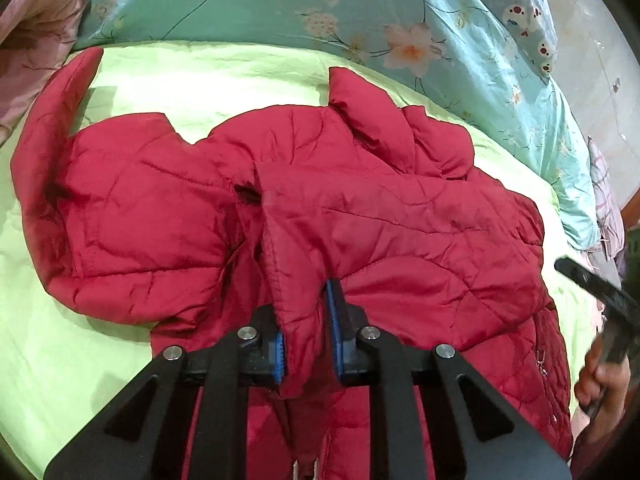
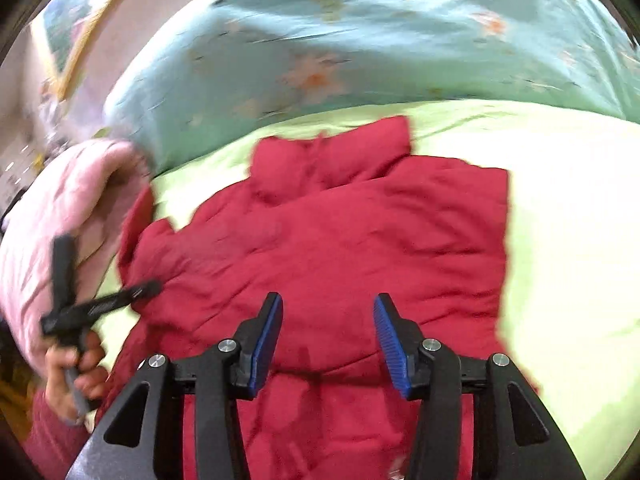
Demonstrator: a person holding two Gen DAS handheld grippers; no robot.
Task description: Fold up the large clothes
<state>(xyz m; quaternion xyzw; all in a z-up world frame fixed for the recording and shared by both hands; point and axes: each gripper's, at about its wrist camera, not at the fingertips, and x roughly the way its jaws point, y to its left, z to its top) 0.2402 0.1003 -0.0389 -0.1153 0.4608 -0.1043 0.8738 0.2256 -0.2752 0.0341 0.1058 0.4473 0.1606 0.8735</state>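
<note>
Left gripper (image 1: 306,344) clenched on red jacket (image 1: 400,220) hem fold; right gripper (image 2: 328,340) released above it (blurry). Lift the hem evenly forward.

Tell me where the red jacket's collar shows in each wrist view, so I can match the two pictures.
Left wrist: the collar stands up at upper centre, right of the middle, at the red jacket's far edge.
Right wrist: the collar sits at upper centre, blurred, beyond the open right gripper.
Shared landmark: the teal floral quilt runs behind the collar in both.
</note>
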